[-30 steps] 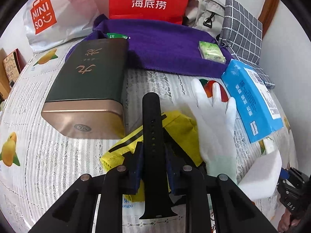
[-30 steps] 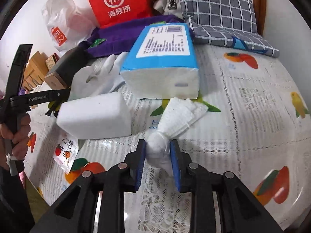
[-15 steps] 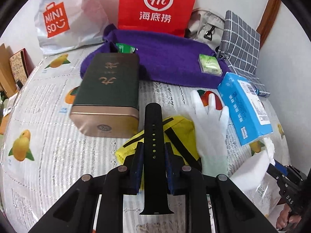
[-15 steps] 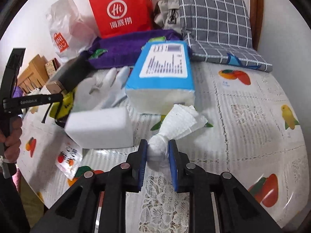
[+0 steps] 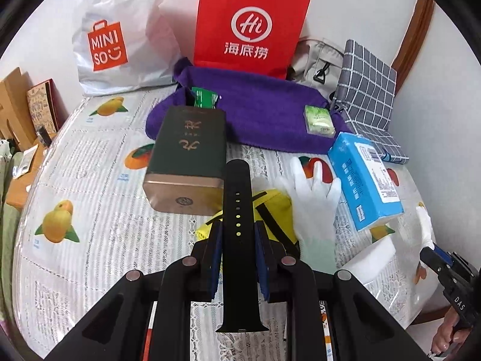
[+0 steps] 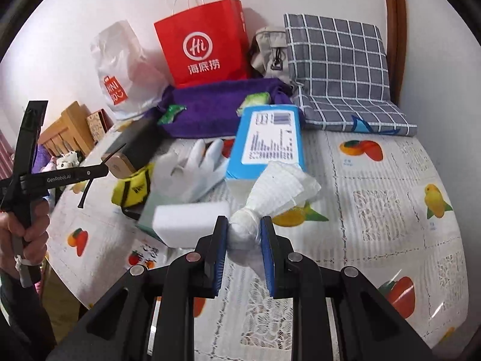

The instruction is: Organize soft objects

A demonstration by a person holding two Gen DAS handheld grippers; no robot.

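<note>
Your left gripper [image 5: 237, 240] clamps the black strap [image 5: 238, 210], frame centre; right gripper [image 6: 244, 234] pinches the white cloth bundle [image 6: 249, 225]; the strap's narrow hold could let it slide out.

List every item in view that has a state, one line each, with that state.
Left claw: shut on the black strap.
Right claw: just closed further, shut on the white cloth bundle.
White glove: flat on the table, unheld.
White foam block: on the table, unheld.
Blue tissue pack: lying flat.
Green tin: on its side.
Red paper bag: upright.
</note>
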